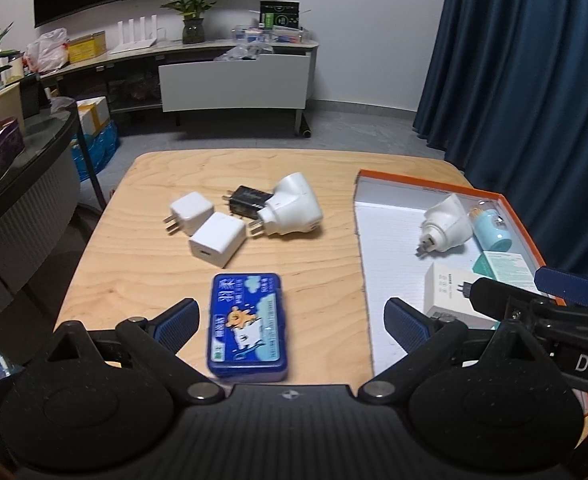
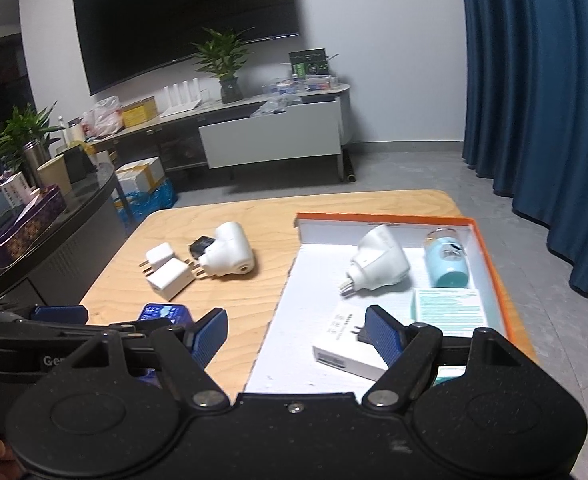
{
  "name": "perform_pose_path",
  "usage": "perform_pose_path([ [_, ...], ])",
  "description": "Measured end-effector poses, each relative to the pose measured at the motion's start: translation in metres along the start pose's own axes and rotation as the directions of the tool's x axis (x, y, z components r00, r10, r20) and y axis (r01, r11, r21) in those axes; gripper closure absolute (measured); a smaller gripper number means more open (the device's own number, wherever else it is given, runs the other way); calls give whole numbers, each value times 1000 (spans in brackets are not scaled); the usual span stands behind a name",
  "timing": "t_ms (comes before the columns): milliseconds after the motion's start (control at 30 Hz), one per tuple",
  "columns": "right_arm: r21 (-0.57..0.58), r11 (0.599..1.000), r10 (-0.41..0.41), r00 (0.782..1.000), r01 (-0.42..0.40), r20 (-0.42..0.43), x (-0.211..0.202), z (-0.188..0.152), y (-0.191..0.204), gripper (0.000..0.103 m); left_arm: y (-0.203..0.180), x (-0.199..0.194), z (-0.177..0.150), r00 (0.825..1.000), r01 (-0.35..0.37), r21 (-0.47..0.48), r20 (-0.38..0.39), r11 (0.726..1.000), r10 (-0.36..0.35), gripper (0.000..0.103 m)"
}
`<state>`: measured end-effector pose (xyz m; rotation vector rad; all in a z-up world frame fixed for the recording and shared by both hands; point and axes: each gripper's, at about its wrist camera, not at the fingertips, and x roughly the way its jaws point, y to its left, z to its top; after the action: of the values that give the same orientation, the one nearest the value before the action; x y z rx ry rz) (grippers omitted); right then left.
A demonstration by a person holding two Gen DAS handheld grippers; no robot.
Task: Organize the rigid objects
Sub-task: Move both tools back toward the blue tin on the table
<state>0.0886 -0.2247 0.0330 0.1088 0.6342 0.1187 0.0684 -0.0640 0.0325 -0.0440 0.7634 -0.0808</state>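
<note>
Hovering low over the near edge of the wooden table, left gripper has jaws spread wide, gripping nothing. Blue tin lies flat on the table between the fingers, closer to the left finger; contact cannot be judged.

Farther on, mid-table: cluster of chargers. Two white cube chargers side by side, black charger behind them, large white plug adapter to the right, touching the black one.

Right side of table: orange-rimmed box, white inside. Contents: white adapter at far centre, pale blue bottle to its right, teal-and-white carton near the bottle, white carton at the near end.

Right gripper jaws released, empty, spanning the box's left wall; its right finger sits above the white carton.
</note>
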Motion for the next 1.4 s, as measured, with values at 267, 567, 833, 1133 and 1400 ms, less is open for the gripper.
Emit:
perform_pose_path([
  [267, -29, 998, 50, 998, -51, -39, 8, -8, 18, 13, 24, -6, -15, 1000, 3, -1, 14, 1000, -3, 1],
  [567, -54, 995, 84, 993, -88, -79, 15, -20, 29, 13, 61, -3, -40, 999, -28, -33, -30, 999, 27, 0],
  [833, -43, 995, 87, 991, -92, -99, 23, -22, 27, 13, 72, 1, -55, 998, -15, -41, -61, 999, 12, 0],
  [1133, -31, 997, 72, 993, -75, -97, 25, -20, 20, 13, 40, 28, -35, 999, 16, 10, -37, 1000, -16, 0],
  [1400, -34, 997, 59, 994, -63, -95, 33, -12, 14, 13, 30, 69, -17, 995, -31, 16, -89, 999, 32, 0],
])
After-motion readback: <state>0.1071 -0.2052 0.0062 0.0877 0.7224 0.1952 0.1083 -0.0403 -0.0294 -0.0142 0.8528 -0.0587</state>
